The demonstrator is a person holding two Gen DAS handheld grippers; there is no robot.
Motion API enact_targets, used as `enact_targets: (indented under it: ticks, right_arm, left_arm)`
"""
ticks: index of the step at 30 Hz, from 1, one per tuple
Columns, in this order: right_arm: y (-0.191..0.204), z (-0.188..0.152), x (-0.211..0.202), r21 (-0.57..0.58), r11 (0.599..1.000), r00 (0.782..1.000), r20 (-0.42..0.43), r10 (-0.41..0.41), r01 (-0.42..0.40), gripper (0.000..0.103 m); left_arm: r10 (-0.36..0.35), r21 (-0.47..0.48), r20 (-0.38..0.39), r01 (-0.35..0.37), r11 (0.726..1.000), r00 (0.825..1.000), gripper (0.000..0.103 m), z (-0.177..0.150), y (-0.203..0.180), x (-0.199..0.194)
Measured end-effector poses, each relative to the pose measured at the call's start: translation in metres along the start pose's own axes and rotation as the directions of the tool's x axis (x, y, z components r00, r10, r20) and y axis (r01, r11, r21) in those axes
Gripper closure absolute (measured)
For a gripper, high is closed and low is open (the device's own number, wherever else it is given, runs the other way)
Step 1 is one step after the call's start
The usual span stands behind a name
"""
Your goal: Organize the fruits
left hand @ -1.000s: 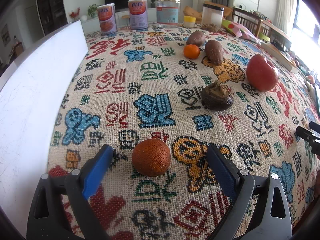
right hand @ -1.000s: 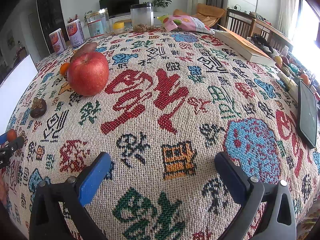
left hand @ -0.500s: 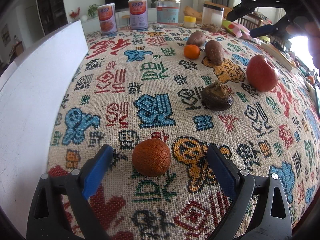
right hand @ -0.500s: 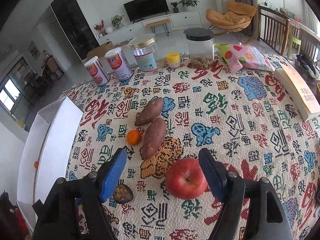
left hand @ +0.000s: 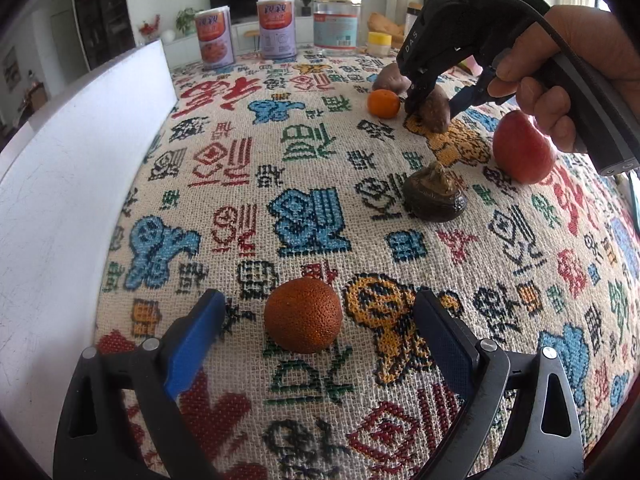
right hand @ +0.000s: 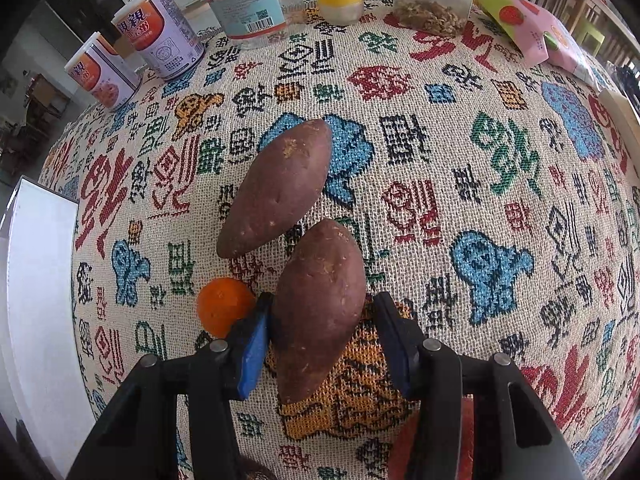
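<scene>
Patterned surface (left hand: 304,160) is still carrying every fruit: right tool (right hand: 320,332) is clamping a sweet potato (right hand: 320,304), left tool (left hand: 316,336) is gaping around an orange (left hand: 303,314).

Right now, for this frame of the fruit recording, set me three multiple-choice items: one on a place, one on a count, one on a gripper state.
1. Where does the large rough-skinned orange lie?
A. Between the left gripper's open jaws
B. Against the red apple
C. Inside the white tray

2. How many brown-purple sweet potatoes are on the patterned woven tablecloth?
A. One
B. Two
C. Four

3. What is the right gripper doing?
A. Hanging open above bare cloth
B. Gripping the small orange
C. Closed on the nearer sweet potato

Answers:
1 A: the left wrist view shows the orange resting on the cloth between blue pads that stand clear of it.
2 B: the right wrist view shows two, the farther sweet potato lying beyond the nearer.
3 C: both pads press its sides.
</scene>
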State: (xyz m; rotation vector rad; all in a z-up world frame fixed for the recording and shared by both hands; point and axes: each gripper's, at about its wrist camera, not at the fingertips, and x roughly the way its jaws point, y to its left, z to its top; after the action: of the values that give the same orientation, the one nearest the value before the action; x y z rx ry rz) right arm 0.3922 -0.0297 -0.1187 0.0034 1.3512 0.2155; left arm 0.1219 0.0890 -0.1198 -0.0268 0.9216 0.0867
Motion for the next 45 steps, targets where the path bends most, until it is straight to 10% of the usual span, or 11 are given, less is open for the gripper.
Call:
enact_targets:
  ticks: [15, 26, 34, 39, 45]
  right_arm:
    - [-0.047, -0.086, -0.139, -0.109, 0.955, 0.930, 0.222, 0.293, -0.275, 0.062]
    - [-0.067, -0.217, -0.098, -0.326, 0.942, 0.996, 0.013, 0.091, -0.082, 0.062]
    - [-0.070, -0.252, -0.068, -0.249, 0.968, 0.979, 0.188, 0.079, -0.031, 0.060]
    - [-0.083, -0.266, -0.068, -0.170, 0.984, 0.951, 0.290, 0.105, -0.057, 0.014]
    - [-0.077, -0.278, -0.061, -0.233, 0.972, 0.933, 0.350, 0.078, 0.006, 0.001]
  left_arm:
    - [0.000, 0.000, 0.000, 0.000, 1.000, 1.000, 0.006, 0.000, 0.000, 0.000]
    - [0.001, 0.000, 0.000, -0.001, 1.000, 1.000, 0.006, 0.000, 0.001, 0.001]
    - [0.001, 0.000, -0.001, -0.001, 1.000, 1.000, 0.006, 0.000, 0.001, 0.000]
    - [0.001, 0.000, -0.001, -0.001, 1.000, 1.000, 0.006, 0.000, 0.001, 0.000]
    - [0.001, 0.000, -0.001, -0.001, 1.000, 1.000, 0.006, 0.000, 0.001, 0.000]
